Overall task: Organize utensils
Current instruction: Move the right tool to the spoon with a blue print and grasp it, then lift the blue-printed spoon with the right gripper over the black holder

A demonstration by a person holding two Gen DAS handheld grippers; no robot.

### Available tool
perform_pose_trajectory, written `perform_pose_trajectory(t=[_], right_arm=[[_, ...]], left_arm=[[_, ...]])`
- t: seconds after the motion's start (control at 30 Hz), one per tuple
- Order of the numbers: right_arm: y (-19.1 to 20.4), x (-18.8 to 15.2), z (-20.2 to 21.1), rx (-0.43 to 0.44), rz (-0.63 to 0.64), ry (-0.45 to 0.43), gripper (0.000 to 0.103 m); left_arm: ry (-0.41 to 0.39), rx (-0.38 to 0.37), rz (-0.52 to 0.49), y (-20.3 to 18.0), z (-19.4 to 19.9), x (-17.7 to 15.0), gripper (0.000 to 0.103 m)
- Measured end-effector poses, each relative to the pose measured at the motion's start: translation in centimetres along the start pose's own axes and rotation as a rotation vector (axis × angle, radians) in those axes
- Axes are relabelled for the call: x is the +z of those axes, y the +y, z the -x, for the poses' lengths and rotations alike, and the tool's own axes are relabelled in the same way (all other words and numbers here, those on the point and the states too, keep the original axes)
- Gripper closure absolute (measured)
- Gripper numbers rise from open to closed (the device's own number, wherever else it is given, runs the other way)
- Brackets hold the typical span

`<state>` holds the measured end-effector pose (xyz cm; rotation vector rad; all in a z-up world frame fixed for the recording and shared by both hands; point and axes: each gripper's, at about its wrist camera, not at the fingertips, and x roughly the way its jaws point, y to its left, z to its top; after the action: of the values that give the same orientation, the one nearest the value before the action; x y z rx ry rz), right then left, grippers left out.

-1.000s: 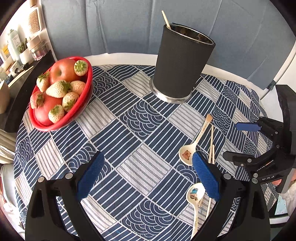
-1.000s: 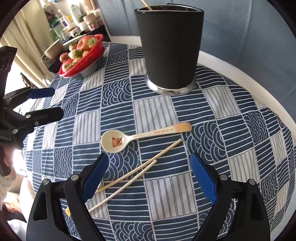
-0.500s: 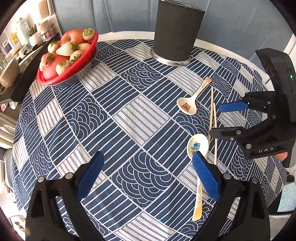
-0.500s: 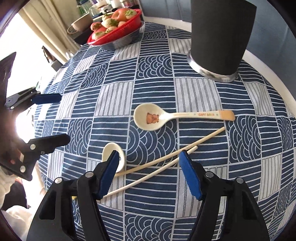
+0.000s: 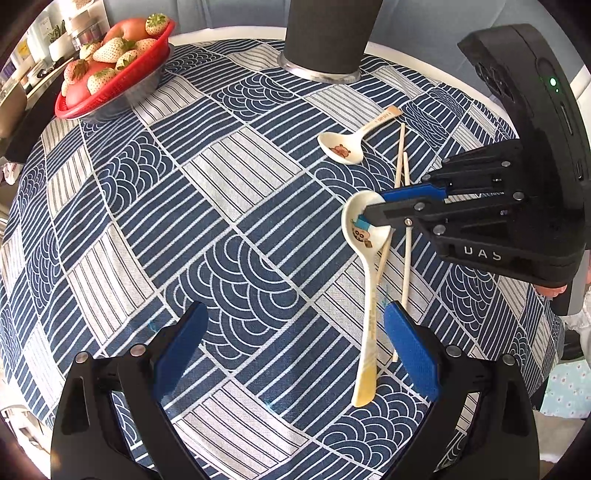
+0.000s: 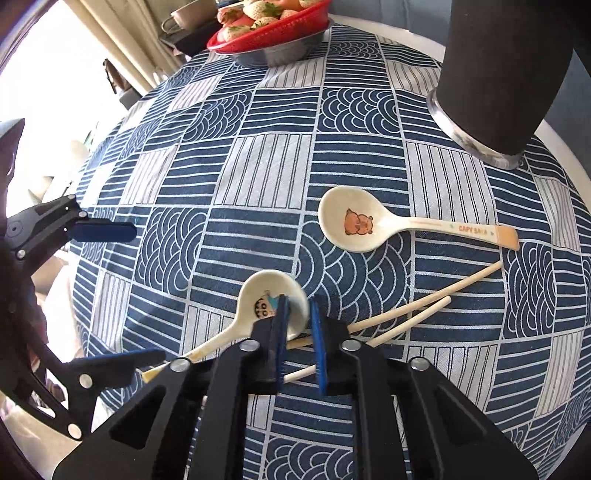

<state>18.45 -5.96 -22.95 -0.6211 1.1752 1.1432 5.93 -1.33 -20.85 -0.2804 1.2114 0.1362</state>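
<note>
A cream spoon with a cartoon print [image 5: 365, 254] lies on the patterned cloth, also seen in the right wrist view [image 6: 258, 306]. My right gripper [image 6: 298, 314] has closed on the rim of its bowl; it also shows in the left wrist view [image 5: 373, 210]. A second spoon with a bear print [image 6: 354, 223] [image 5: 341, 147] lies beyond, beside two chopsticks [image 6: 424, 306] [image 5: 400, 158]. The black utensil holder [image 6: 498, 70] [image 5: 328, 33] stands at the back. My left gripper [image 5: 295, 343] is open and empty, near the spoon's handle end.
A red bowl of strawberries and apples [image 5: 110, 70] [image 6: 269, 29] sits at the far left of the round table. The white table rim [image 5: 443, 62] shows past the cloth. A shelf with jars [image 5: 62, 33] stands behind.
My right gripper came down and closed on the cartoon spoon's bowl. My left gripper pulled back and lowered, bringing the spoons closer in view.
</note>
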Motion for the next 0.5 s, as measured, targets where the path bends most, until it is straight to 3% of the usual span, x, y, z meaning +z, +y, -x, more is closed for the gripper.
perform_pose_trajectory(t=[0.13,0.3,0.33,0.37,0.4,0.43,0.5], right_arm=[[-0.4,0.1,0.8,0.042,-0.046,-0.044,0.098],[-0.5,-0.2,2.4,0.072,-0.089,-0.108,0.099],[-0.6,-0.1,2.7,0.078,-0.102,-0.123,0.099],[-0.6,-0.1,3.0,0.079,-0.113,-0.136,0.099],[-0.6,-0.1,3.4,0.077,-0.118,-0.149,0.099],[-0.5,0.0,3.8,0.075,-0.121,-0.163,0.099],[-0.5,0.2,4.7,0.075,-0.13,-0.192,0.099]], left_arm=[[0.014,-0.014,-0.02,-1.1,-0.9,-0.4,0.011],[0.058,-0.06,-0.011,-1.3,-1.9,-0.1,0.035],[0.056,-0.055,-0.015,-1.4,-1.9,0.0,0.043],[0.055,-0.058,-0.016,-1.4,-1.8,0.2,0.06],[0.052,-0.057,-0.011,-1.5,-1.7,0.4,0.068],[0.051,-0.053,-0.004,-1.4,-1.7,0.7,0.083],[0.052,-0.063,-0.001,-1.4,-1.4,1.2,0.088]])
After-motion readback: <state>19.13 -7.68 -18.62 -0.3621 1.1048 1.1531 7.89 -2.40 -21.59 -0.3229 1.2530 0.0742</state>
